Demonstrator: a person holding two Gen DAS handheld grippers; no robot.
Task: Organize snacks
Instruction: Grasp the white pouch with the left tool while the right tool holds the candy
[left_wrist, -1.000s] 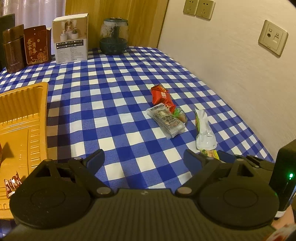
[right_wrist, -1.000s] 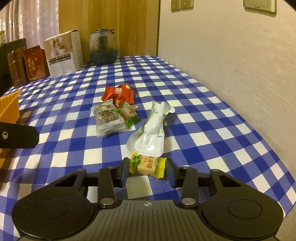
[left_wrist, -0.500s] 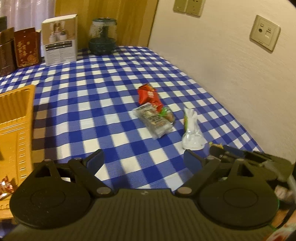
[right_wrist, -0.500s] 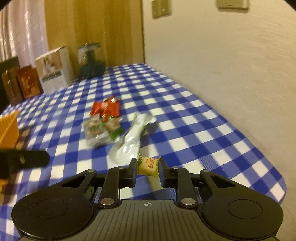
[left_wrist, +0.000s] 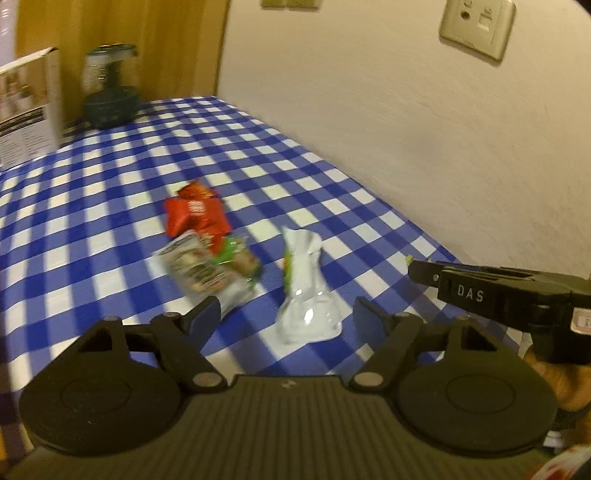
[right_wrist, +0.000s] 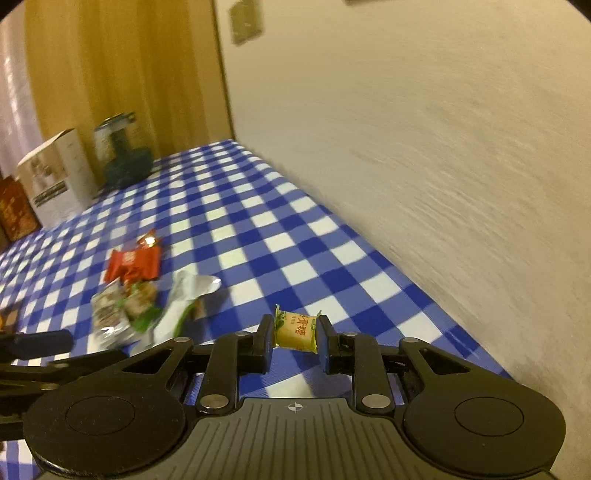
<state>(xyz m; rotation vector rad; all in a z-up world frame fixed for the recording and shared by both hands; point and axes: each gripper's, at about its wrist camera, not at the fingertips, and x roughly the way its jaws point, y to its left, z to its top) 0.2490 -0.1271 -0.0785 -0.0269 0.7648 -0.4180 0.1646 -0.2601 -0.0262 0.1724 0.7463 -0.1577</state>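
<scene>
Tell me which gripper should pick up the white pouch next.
Left. The left gripper is open with the white pouch lying on the tablecloth just ahead between its fingers. The right gripper is shut on the yellow candy.

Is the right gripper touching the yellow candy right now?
Touching. The right wrist view shows the right gripper with both fingertips pressed against the yellow candy, held above the checked tablecloth.

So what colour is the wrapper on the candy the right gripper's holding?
Yellow with green ends; the candy shows best in the right wrist view.
</scene>
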